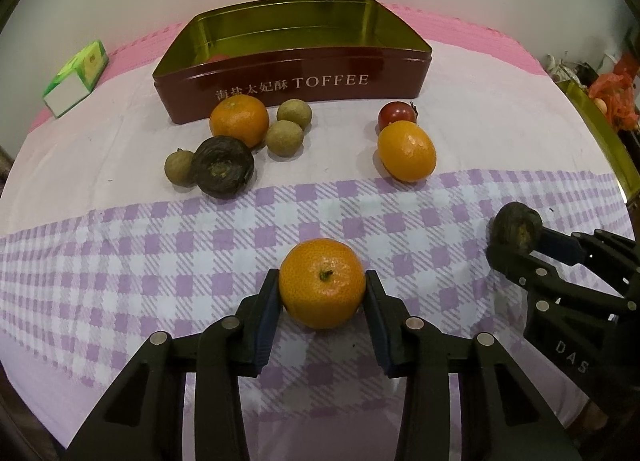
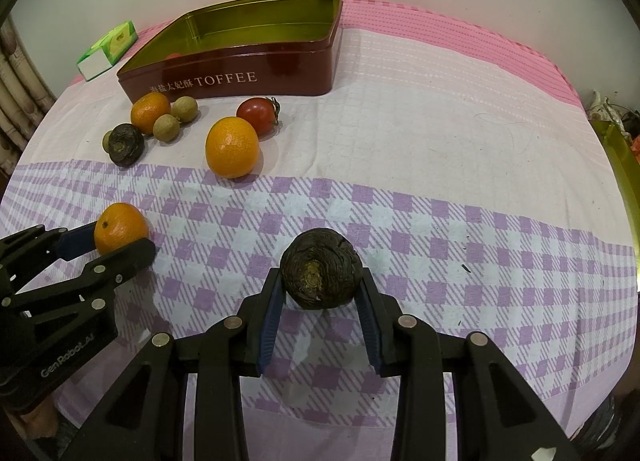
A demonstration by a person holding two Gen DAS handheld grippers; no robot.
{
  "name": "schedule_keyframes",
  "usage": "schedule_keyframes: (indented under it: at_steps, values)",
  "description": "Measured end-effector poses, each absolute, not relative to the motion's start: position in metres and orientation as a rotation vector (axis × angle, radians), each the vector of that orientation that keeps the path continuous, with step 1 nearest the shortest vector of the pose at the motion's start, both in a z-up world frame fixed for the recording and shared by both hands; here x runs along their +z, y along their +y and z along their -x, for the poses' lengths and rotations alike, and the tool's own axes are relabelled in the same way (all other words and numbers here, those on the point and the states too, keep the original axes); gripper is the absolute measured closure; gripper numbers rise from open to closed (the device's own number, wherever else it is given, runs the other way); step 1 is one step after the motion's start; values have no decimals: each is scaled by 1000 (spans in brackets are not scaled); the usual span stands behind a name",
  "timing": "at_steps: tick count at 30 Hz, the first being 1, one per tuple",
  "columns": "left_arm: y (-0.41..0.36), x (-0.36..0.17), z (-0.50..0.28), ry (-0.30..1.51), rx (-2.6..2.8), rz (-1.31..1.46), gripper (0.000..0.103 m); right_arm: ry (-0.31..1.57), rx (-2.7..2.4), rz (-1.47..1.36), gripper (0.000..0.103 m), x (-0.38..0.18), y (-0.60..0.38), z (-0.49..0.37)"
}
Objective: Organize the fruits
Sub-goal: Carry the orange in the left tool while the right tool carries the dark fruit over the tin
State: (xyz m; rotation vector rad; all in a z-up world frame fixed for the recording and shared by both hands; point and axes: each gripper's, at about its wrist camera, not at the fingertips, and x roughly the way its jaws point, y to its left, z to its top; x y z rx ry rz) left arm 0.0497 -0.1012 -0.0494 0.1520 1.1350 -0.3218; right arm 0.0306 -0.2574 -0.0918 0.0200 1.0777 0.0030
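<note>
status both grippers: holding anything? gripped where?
Left gripper: shut on a round orange mandarin, pads on its two opposite sides, stem facing the camera. Right gripper: shut on a dark brown wrinkled round fruit, likewise clamped across its sides.

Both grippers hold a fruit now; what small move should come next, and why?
Probably lift the left gripper and carry its tangerine toward the open TOFFEE tin. The fingers already clamp it on both sides, and the tin stands straight ahead.
</note>
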Motion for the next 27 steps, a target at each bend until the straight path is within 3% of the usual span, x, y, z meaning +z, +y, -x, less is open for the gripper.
schedule_keyframes:
  at_steps: [27]
  values:
    - [-85,-39,-54,1100,-291,-181,62,1094,-1,-10,70,-93,-256,-38]
